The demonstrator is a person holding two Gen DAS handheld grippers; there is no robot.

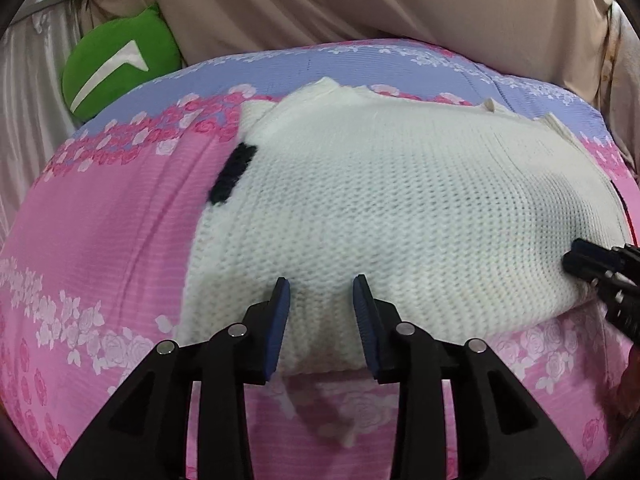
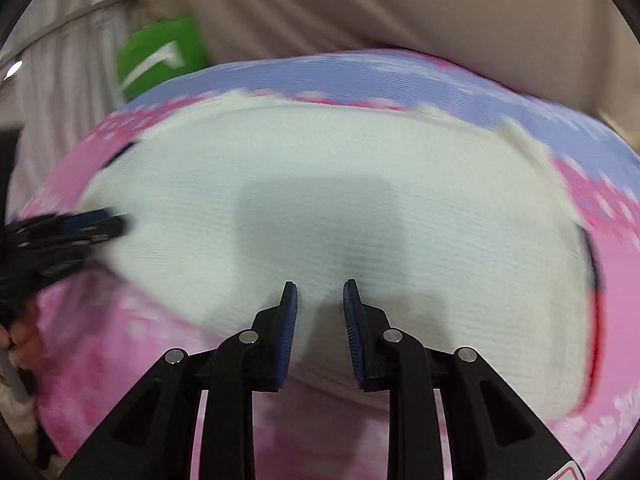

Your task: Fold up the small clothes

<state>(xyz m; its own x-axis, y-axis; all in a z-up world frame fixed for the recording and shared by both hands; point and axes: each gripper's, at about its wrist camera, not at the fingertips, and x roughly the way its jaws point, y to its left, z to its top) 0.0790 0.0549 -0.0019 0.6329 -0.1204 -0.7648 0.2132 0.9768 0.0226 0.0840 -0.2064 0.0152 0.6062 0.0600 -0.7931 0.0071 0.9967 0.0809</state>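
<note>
A small white knitted garment [image 1: 360, 208] with a black patch [image 1: 232, 174] on its left edge lies folded flat on a pink and lilac floral bedsheet [image 1: 100, 240]. My left gripper [image 1: 322, 284] is open and empty, its tips over the garment's near edge. My right gripper [image 2: 320, 288] is open and empty, over the same near edge further right; it also shows at the right in the left wrist view [image 1: 576, 260]. The garment [image 2: 320, 208] is blurred in the right wrist view, with a red and dark trim [image 2: 596, 312] at its right side. The left gripper [image 2: 108, 222] shows at the left there.
A green cushion [image 1: 116, 64] with a white mark sits at the back left of the bed. Beige fabric [image 1: 360, 0] hangs behind the bed. The person's hand [image 2: 24, 340] shows at the left edge in the right wrist view.
</note>
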